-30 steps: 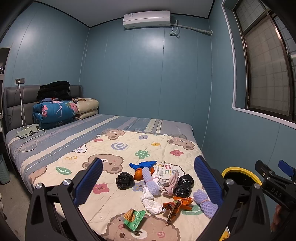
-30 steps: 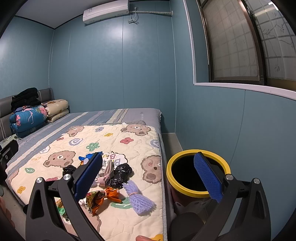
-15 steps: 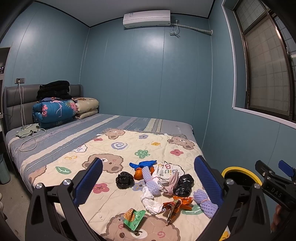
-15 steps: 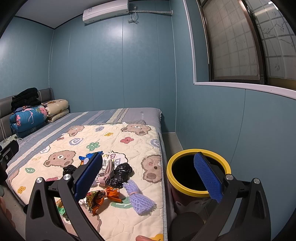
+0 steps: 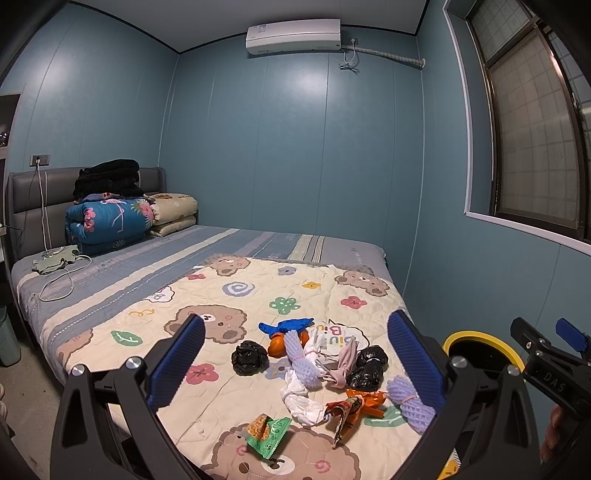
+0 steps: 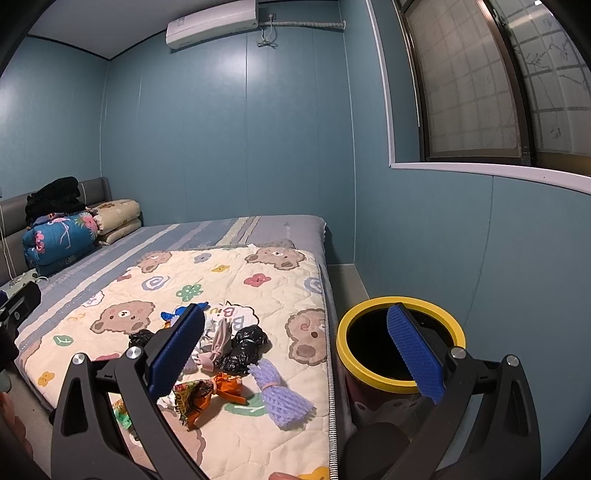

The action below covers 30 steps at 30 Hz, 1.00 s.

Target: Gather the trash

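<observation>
Both grippers level above bed (image 5: 122, 273) — left gripper (image 5: 295, 363), right gripper (image 6: 295, 352) — jaws wide.

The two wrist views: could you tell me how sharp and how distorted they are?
Left wrist view: sharp throughout, window frame bowed by the fisheye, corners vignetted black. Right wrist view: equally sharp, white sill curving, soft glare on the wall.

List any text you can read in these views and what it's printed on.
"Biu Biu": cloud patch on the quilt, in coloured letters, part covered by trash.
"DAS": side of the right gripper, seen from the left wrist view.
Air conditioner labels: too small to read.
Green snack wrapper and orange wrapper: print too crumpled to read.
</observation>
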Motion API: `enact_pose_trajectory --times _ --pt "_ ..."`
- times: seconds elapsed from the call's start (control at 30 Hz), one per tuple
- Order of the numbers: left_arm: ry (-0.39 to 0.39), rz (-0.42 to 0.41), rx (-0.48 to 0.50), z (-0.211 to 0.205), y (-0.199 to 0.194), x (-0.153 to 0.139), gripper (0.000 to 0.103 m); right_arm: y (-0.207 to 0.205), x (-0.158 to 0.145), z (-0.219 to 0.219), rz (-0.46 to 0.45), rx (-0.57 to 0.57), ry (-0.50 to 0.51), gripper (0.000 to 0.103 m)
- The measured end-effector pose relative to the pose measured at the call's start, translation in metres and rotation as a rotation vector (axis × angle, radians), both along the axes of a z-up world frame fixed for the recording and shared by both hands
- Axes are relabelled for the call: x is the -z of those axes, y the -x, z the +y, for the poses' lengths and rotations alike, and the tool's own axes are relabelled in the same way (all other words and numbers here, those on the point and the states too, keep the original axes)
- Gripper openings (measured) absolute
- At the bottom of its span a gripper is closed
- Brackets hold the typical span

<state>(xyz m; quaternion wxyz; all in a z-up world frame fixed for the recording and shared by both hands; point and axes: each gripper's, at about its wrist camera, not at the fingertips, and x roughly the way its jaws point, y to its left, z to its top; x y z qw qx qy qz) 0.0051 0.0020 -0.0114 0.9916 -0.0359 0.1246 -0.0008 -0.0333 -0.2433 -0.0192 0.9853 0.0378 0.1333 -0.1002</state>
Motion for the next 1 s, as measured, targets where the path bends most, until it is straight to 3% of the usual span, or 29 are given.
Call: enact_pose_trajectory --times 0.27,0.5,0.7,0.8,0.9,1.0 --pt "0.001 0.017 -0.014 0.002 -0.006 0.003 0.096 -0.005 0.0 -0.005 -0.02 -0.031 -0.01 0.095" --pt "0.032 0.137 -0.036 0.02 -0.039 0.02 0.096 -0.018 0.001 -0.02 -0.049 -0.111 -0.031 0.095" --pt "-0.068 0.227 -0.004 0.032 -0.074 0.052 0.096 -0.052 0.015 -0.035 0.021 -0.145 -0.027 0.095" --pt "-0.107 0.293 0.064 0.037 -0.09 0.073 0.096 -0.073 0.03 -0.035 0.086 -0.234 -0.012 0.095" --pt "-0.072 0.38 0.147 0.046 -0.102 0.097 0.096 -0.092 0.052 -0.028 0.152 -0.321 0.054 0.095" --pt "-0.128 0.46 0.133 0.047 -0.113 0.125 0.096 -0.11 0.077 -0.023 0.238 -0.398 0.071 0.095"
